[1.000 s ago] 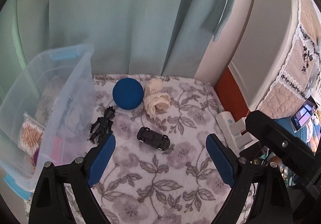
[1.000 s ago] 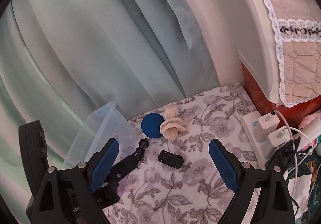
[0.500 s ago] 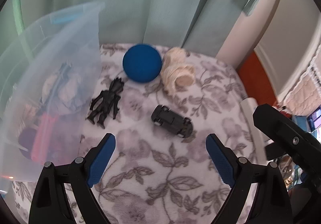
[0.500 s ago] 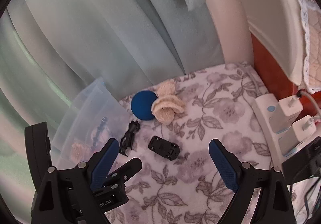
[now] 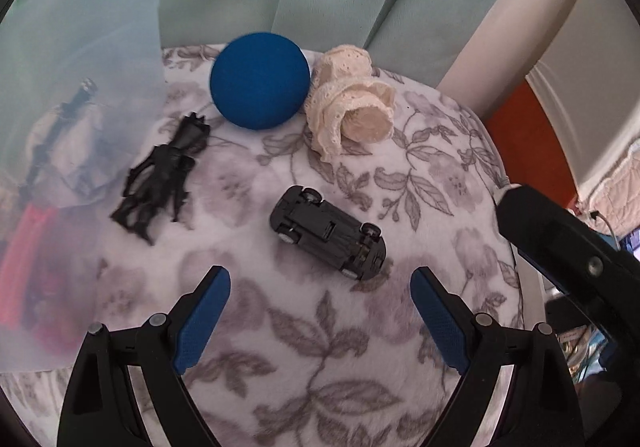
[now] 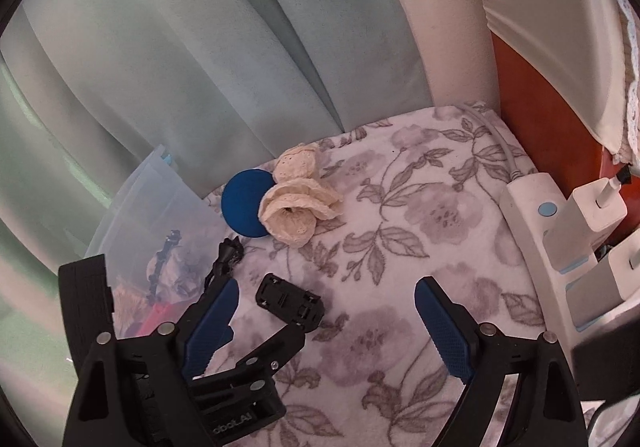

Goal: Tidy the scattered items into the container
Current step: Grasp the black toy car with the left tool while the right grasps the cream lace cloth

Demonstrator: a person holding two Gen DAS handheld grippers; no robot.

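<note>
Lying upside down on the flowered worktop (image 5: 304, 359), a black toy car (image 5: 327, 233) is seen just ahead of the left claw (image 5: 320, 317), with a black figure (image 5: 162, 175), a blue ball (image 5: 260, 79) and a cream lace roll (image 5: 352, 107) behind it. The clear container (image 5: 84, 95) is placed at the left. Both the left claw and the right claw (image 6: 326, 321) are held wide apart and nothing is gripped.

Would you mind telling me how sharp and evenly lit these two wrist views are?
Left wrist view: the toy car and blue ball are crisp under soft daylight with faint shadows; the translucent container at the left looks hazy, its contents smeared. Right wrist view: fisheye bends the curtain folds and the power strip; the picture's corners go black.
</note>
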